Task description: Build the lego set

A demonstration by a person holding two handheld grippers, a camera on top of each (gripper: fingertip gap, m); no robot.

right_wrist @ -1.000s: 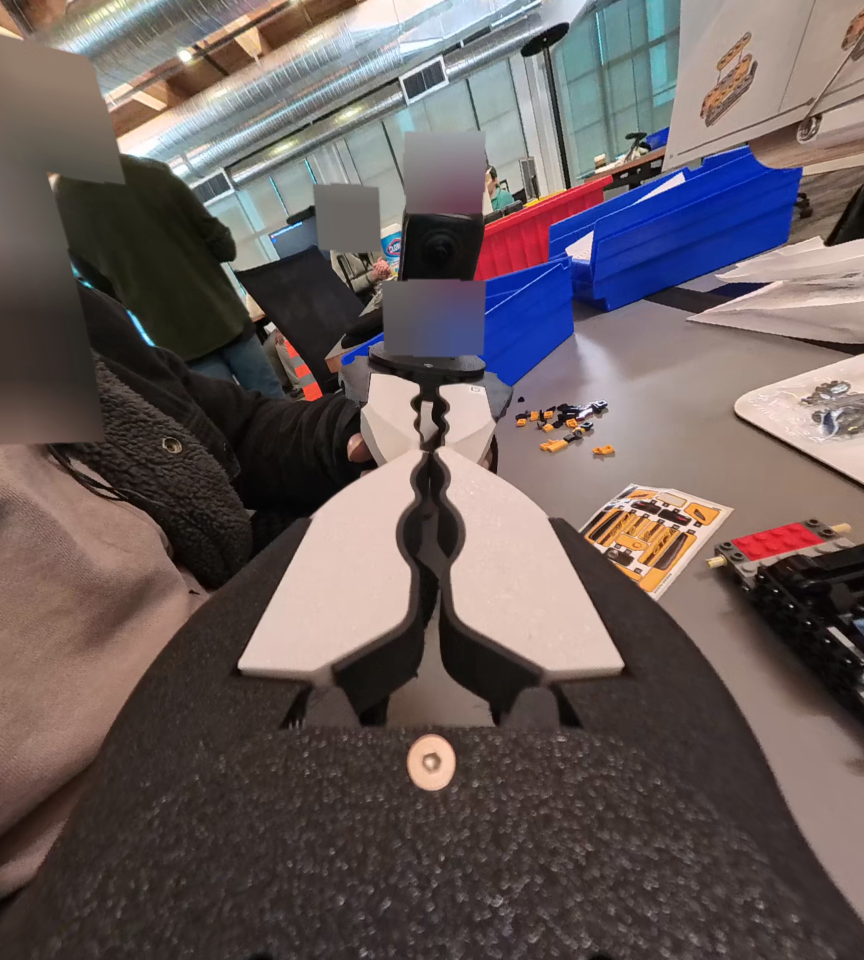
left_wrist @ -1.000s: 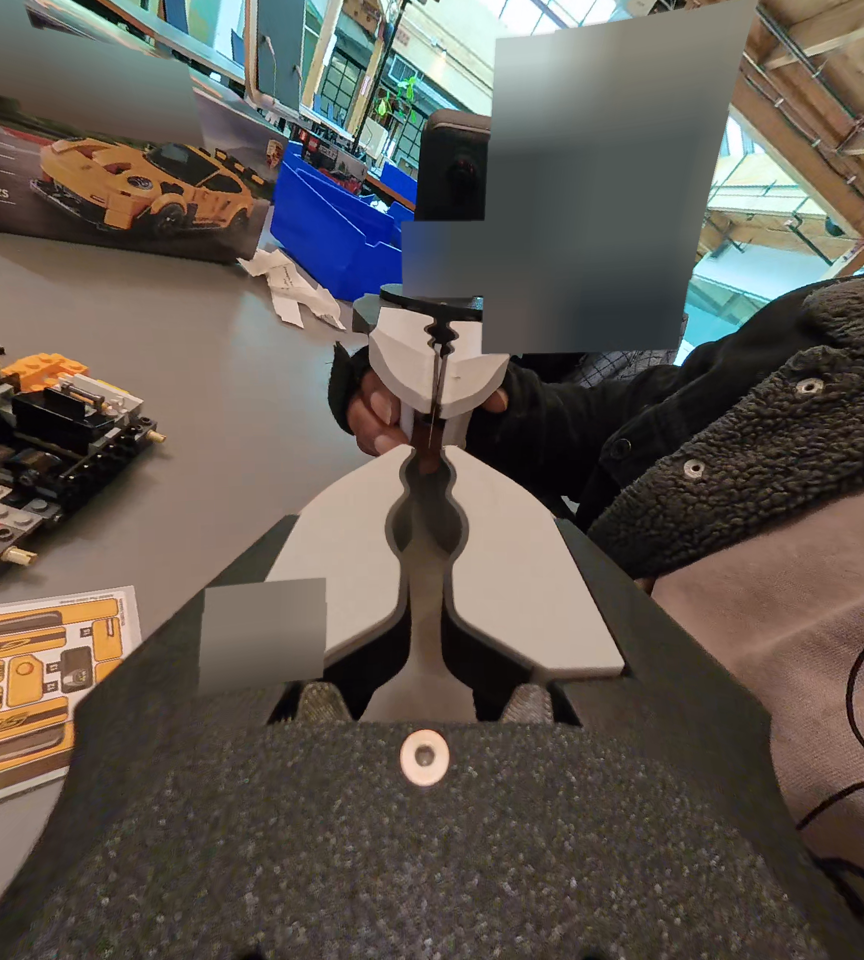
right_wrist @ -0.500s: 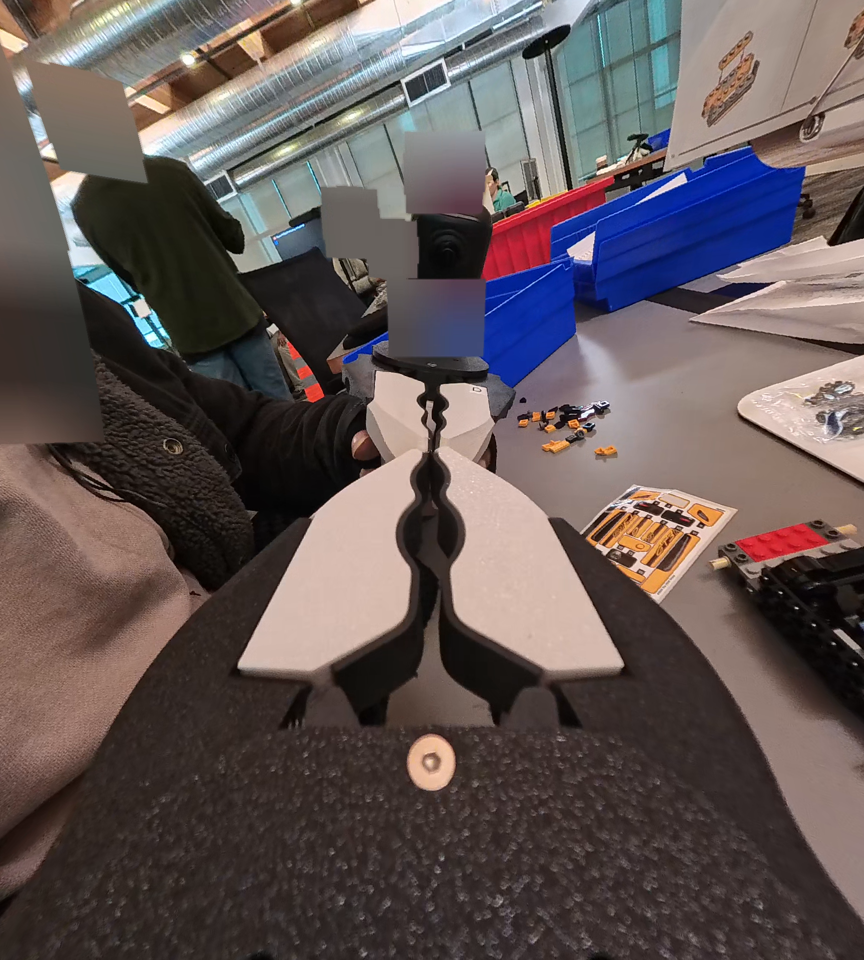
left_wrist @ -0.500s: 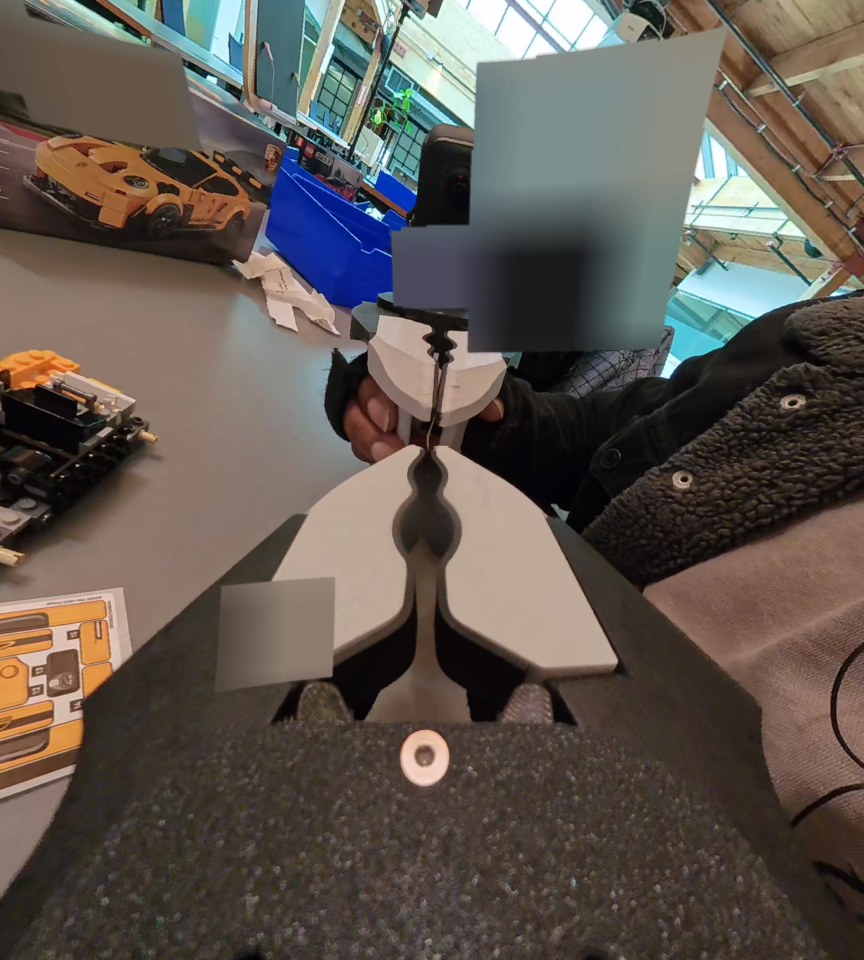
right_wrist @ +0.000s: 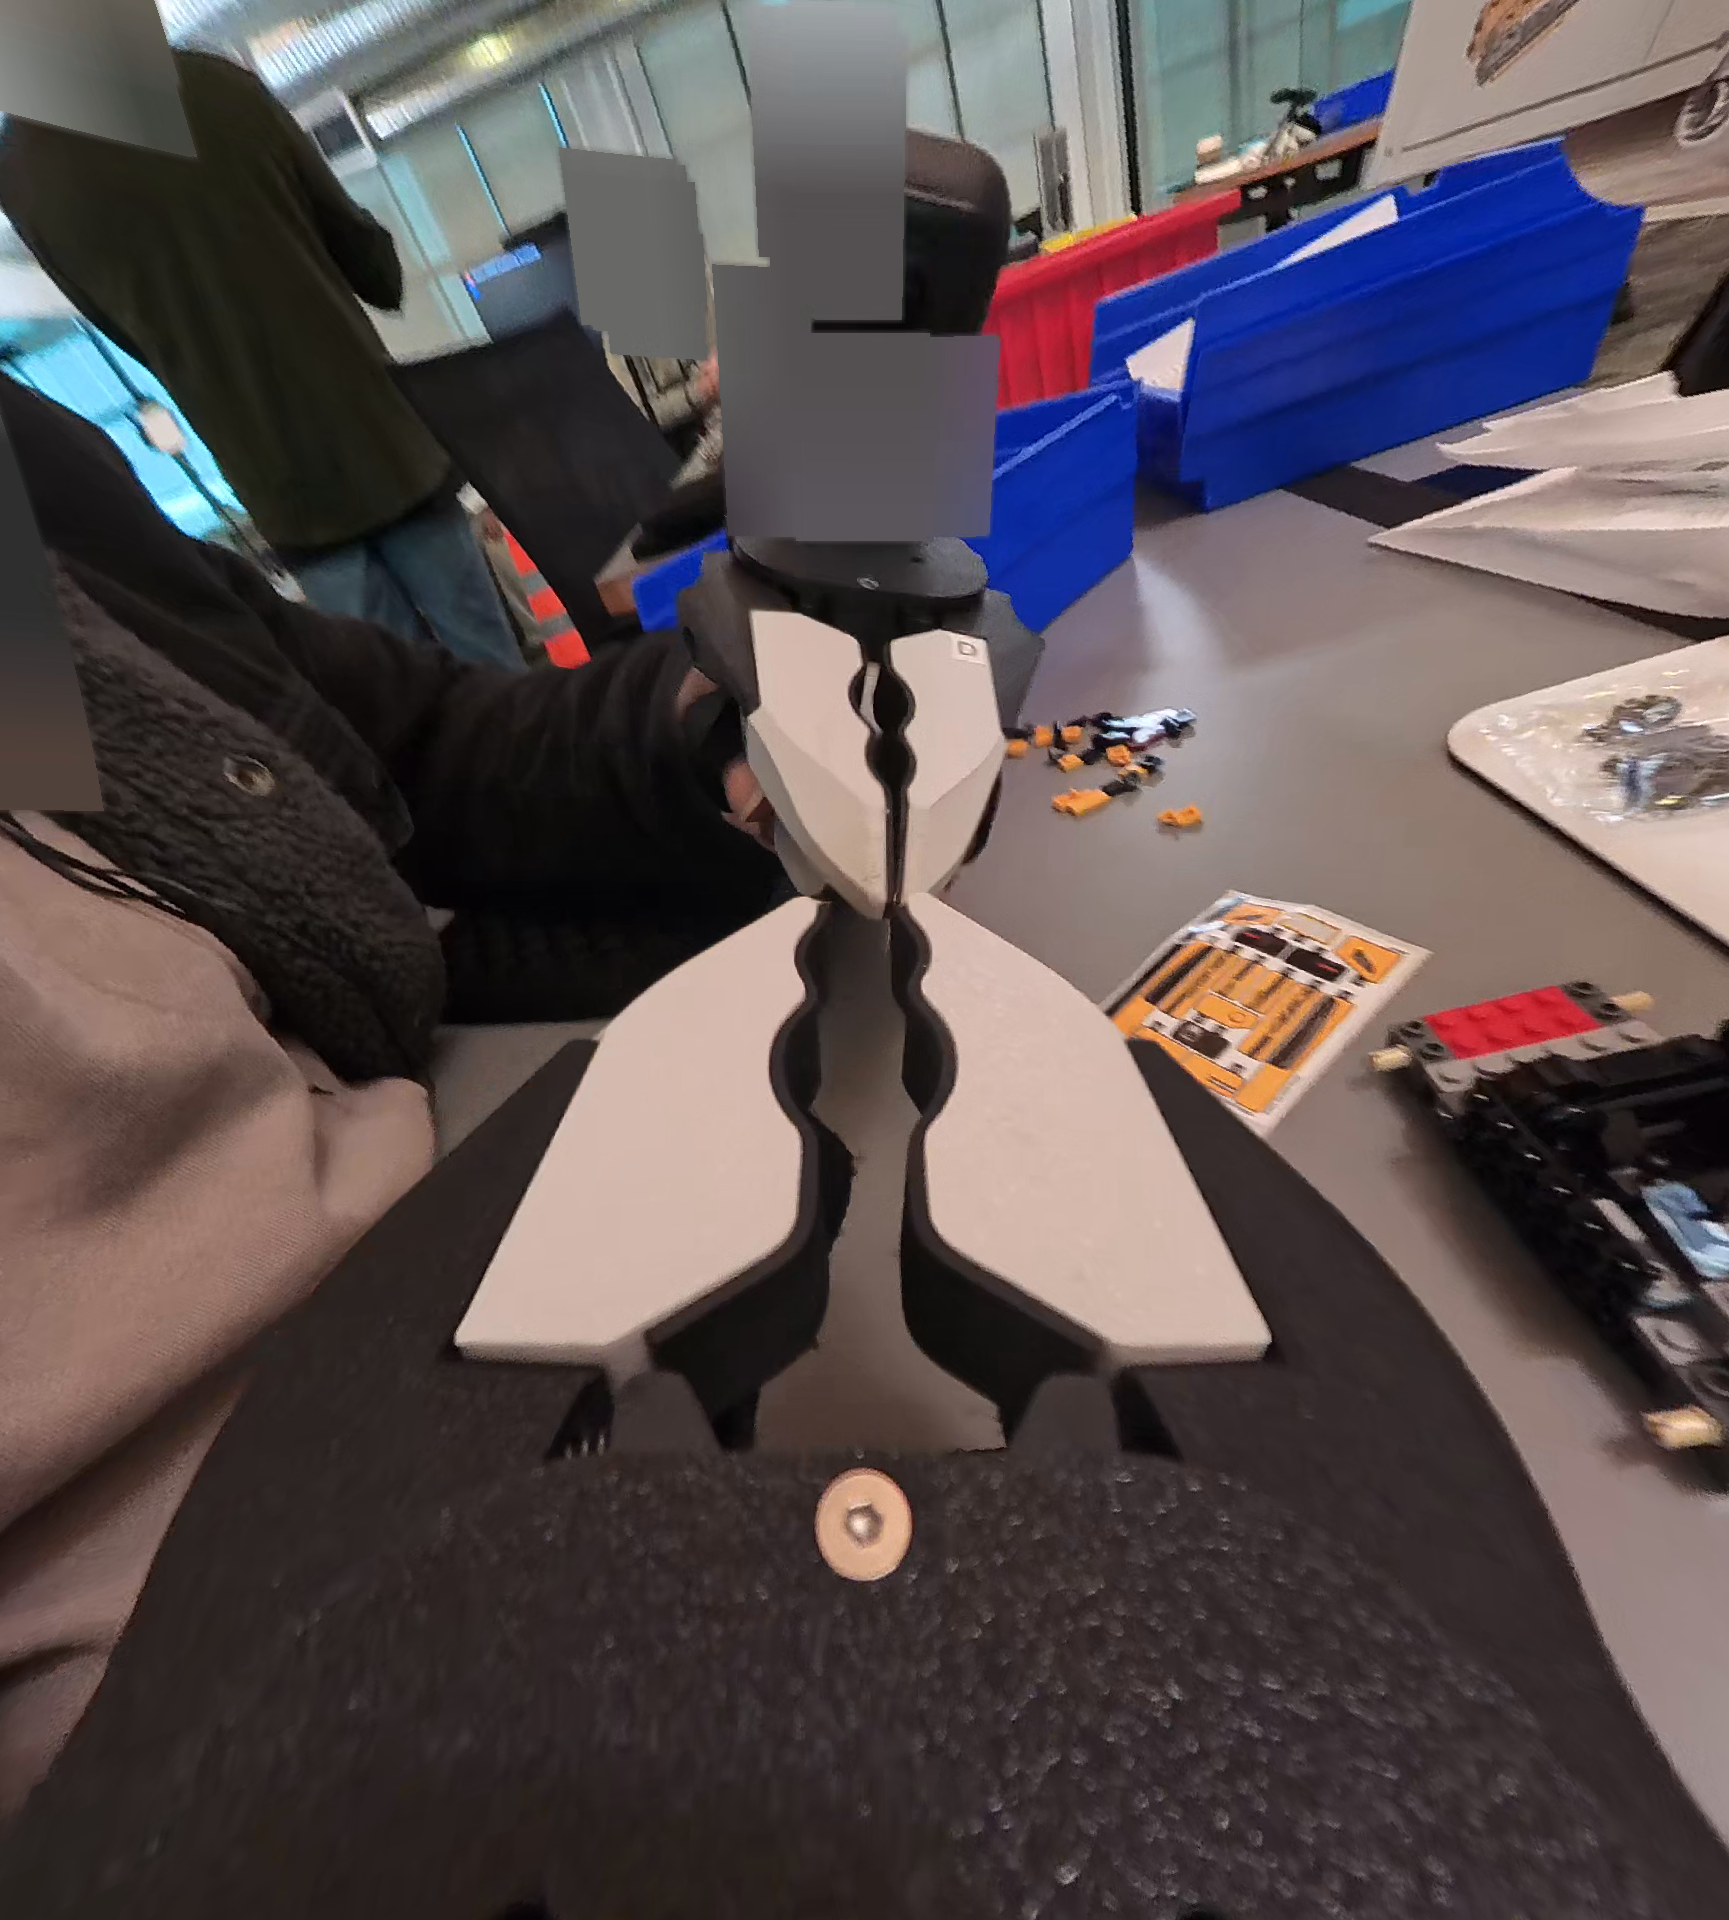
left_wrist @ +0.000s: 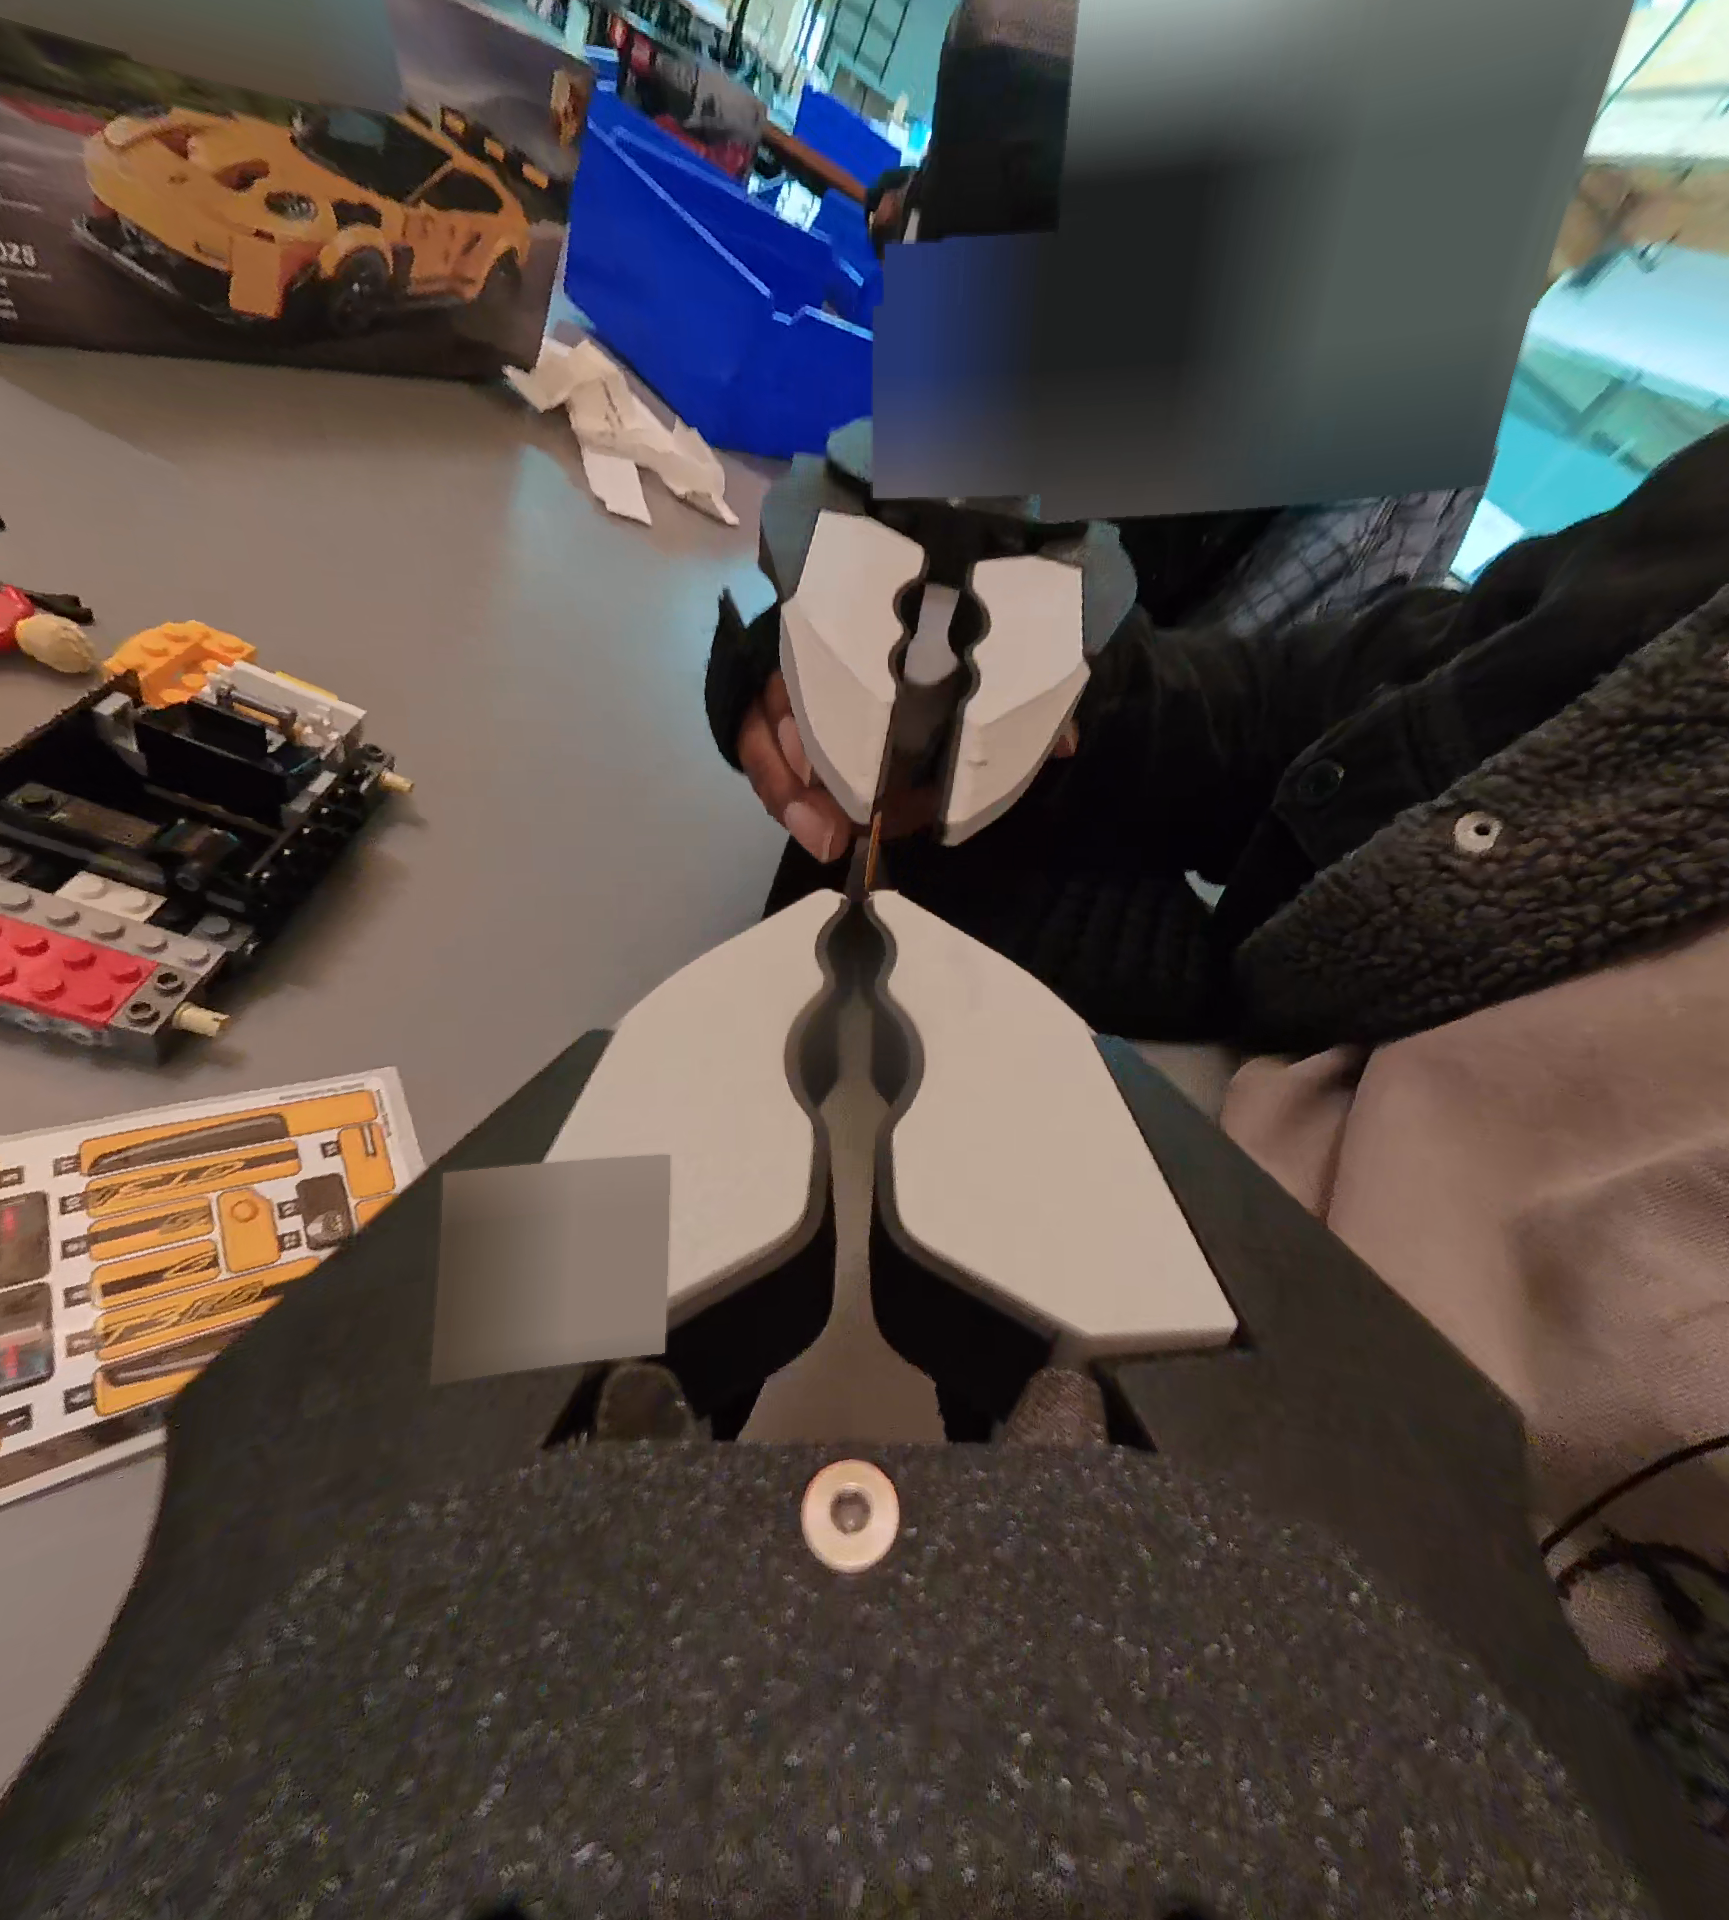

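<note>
My left gripper (left_wrist: 855, 912) and right gripper (right_wrist: 891, 916) point at each other, tip to tip, above the table's near edge. Both are shut. A small thin dark and orange piece (left_wrist: 870, 862) sticks out of the right gripper's tips and reaches into the left gripper's tips. In the right wrist view the piece is hidden behind the left gripper's fingers (right_wrist: 839, 831). The half-built black lego chassis with a red plate (left_wrist: 143, 831) lies on the grey table; it also shows in the right wrist view (right_wrist: 1618, 1132).
An orange sticker sheet (left_wrist: 112, 1247) (right_wrist: 1255, 997) lies near the chassis. The set's box (left_wrist: 247, 197), blue bins (left_wrist: 714, 312) (right_wrist: 1359, 343), torn paper (left_wrist: 631, 436), loose small pieces (right_wrist: 1099, 758) and a white tray with a parts bag (right_wrist: 1649, 769) stand farther off. The person's body is close behind. The tips of both grippers are at nearly the same place.
Both grippers stay shut and tip to tip. Both views have tilted down a little, so more of the table shows.
</note>
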